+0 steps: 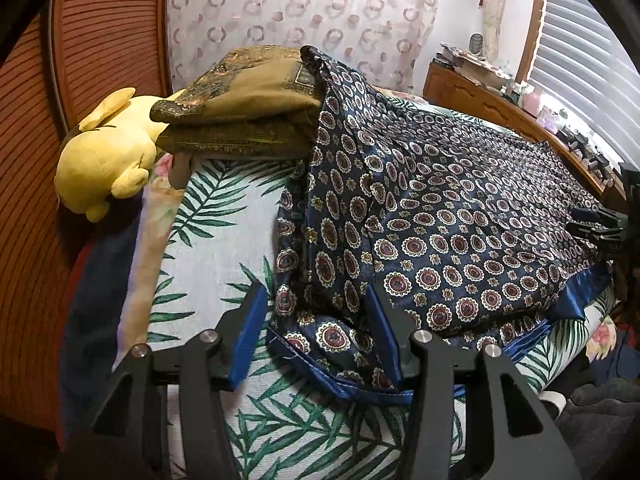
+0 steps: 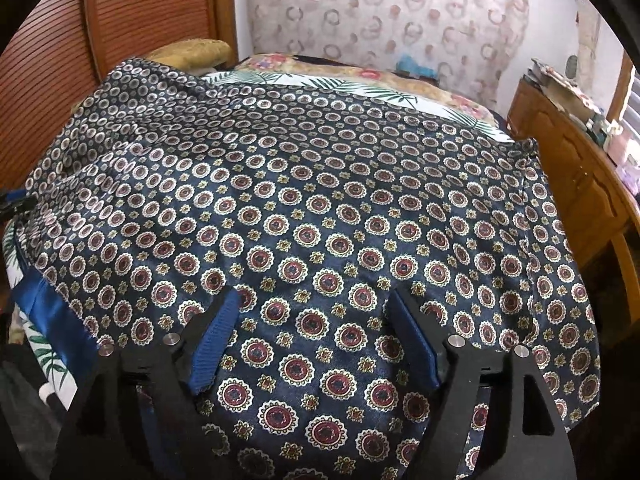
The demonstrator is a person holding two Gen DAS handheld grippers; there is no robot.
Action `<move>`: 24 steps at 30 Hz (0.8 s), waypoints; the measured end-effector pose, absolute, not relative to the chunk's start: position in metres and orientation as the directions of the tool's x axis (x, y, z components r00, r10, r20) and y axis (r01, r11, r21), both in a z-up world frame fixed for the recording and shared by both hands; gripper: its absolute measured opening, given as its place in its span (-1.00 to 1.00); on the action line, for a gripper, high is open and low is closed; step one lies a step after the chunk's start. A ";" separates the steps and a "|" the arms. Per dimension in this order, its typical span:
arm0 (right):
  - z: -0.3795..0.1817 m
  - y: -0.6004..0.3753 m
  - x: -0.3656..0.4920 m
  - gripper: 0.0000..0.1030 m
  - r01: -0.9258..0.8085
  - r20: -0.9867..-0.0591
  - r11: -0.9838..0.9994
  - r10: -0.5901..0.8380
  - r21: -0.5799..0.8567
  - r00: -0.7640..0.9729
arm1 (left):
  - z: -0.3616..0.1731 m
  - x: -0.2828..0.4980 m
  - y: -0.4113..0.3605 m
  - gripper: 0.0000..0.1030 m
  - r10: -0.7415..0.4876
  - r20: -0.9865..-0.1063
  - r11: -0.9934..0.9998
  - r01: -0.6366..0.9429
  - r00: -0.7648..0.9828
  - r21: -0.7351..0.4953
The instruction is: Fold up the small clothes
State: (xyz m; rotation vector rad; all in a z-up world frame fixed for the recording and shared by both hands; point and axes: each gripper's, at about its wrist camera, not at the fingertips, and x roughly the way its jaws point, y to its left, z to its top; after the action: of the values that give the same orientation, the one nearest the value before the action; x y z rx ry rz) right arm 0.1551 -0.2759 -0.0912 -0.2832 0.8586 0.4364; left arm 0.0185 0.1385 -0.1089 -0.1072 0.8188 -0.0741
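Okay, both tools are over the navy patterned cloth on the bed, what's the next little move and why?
Probably close the left tool on the blue-trimmed corner of the navy patterned cloth. That corner lies between its fingers, unpinched, while the right tool hangs open over flat fabric with no edge to grip.

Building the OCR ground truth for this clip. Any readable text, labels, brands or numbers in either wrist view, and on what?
None readable in either view.
Navy patterned garment: medallion print only, no label showing.
Olive folded cloth: ornamental border, no letters legible.
Yellow plush toy: no tag visible.
Clutter on the wooden dresser: possibly printed items, too small and blurred to read.
Left gripper and right gripper: no markings visible.
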 end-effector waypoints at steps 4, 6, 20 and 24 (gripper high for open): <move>-0.091 -0.275 0.155 0.53 -0.456 -0.785 0.888 0.236 -0.066 0.573 | -0.109 0.018 0.140 -0.04 -0.109 -0.720 0.991 0.017 0.685 -0.134; -0.091 -0.275 0.155 0.54 -0.452 -0.790 0.890 0.232 -0.064 0.568 | -0.109 0.018 0.141 -0.04 -0.111 -0.719 0.990 0.014 0.686 -0.139; -0.092 -0.279 0.154 0.60 -0.483 -0.787 0.874 0.265 -0.048 0.557 | -0.109 0.021 0.147 -0.40 -0.132 -0.704 0.982 -0.002 0.698 -0.186; -0.092 -0.277 0.154 0.63 -0.486 -0.788 0.873 0.265 -0.050 0.556 | -0.109 0.022 0.146 -0.73 -0.163 -0.704 0.978 0.018 0.691 -0.209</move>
State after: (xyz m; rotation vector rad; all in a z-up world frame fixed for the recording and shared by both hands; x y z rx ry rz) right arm 0.1545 -0.2767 -0.0921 -0.2754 0.8755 0.4495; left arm 0.0224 0.1464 -0.1094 -0.1916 0.8022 -0.1014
